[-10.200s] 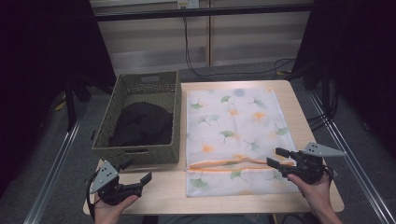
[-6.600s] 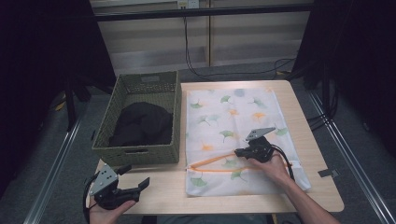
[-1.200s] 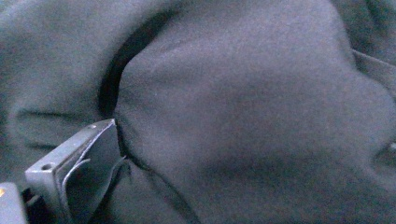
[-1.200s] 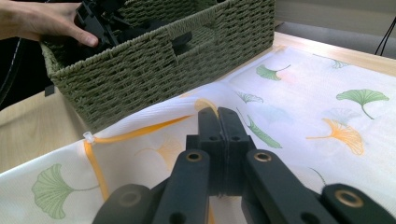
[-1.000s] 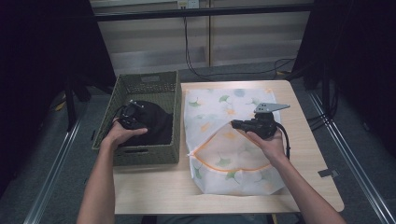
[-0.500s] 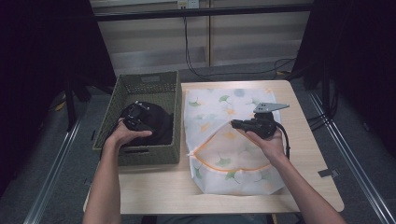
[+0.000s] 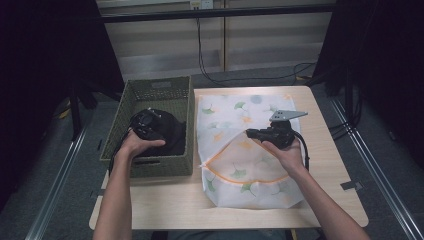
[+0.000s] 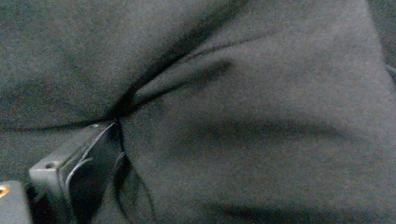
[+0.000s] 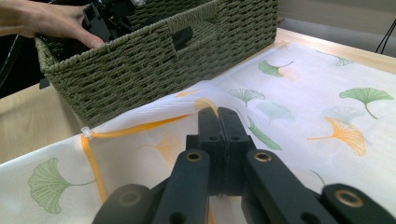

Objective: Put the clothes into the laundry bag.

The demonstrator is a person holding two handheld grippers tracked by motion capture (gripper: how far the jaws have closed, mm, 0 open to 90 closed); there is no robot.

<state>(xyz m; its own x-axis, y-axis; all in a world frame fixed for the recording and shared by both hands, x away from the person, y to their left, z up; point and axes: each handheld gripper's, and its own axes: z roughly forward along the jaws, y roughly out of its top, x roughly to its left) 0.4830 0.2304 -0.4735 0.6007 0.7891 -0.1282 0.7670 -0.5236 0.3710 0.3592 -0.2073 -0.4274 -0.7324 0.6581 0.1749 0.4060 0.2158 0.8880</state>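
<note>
Two grippers at work over wooden table (image 7: 170,200). Laundry bag (image 7: 250,150), white with ginkgo print and orange zipper, flat at centre-right. Green woven basket (image 7: 150,165) just left, touching. Dark garment (image 7: 172,135) bunched inside basket. Right gripper (image 7: 255,134) clamped tight on bag's upper layer. Left gripper (image 7: 145,125) buried in garment; jaw spread unclear.

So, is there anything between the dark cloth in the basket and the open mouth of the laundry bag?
Yes, the basket's near wall stands between the dark cloth and the laundry bag; the cloth must be lifted over it. Beyond that, nothing visible blocks the bag's opening.
</note>
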